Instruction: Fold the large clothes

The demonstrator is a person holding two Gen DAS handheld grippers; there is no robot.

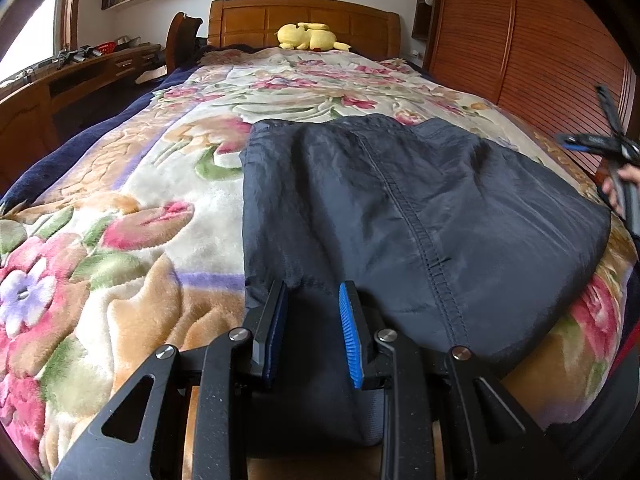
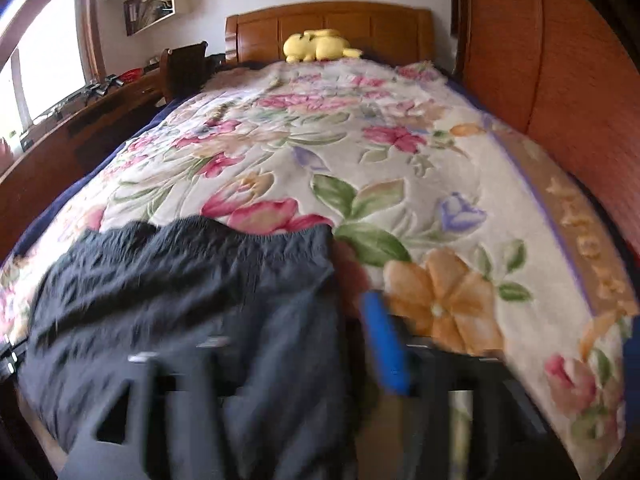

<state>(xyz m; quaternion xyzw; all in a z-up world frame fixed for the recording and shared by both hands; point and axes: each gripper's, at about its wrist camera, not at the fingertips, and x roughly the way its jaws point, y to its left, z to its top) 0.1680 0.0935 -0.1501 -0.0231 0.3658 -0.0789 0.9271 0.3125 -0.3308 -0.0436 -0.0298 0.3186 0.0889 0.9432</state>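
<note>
A dark navy garment [image 1: 400, 208] lies flat on the floral blanket [image 1: 140, 208], with a stitched seam running down its middle. Its near edge hangs over the foot of the bed. My left gripper [image 1: 312, 300] sits at that near left corner, and dark cloth fills the narrow gap between its pads, so it is shut on the garment. My right gripper [image 1: 579, 114], held by a hand [image 1: 624, 184], hovers off the garment's right side with its jaws spread and nothing between them. The right wrist view is blurred: the garment [image 2: 180, 300] lies lower left and one blue pad [image 2: 384, 348] shows.
A yellow plush toy [image 1: 308, 36] rests against the wooden headboard [image 1: 304, 16]. A wooden wardrobe [image 1: 540, 40] lines the right side of the bed. A desk [image 1: 80, 76] and a chair [image 1: 182, 36] stand along the left, under a window.
</note>
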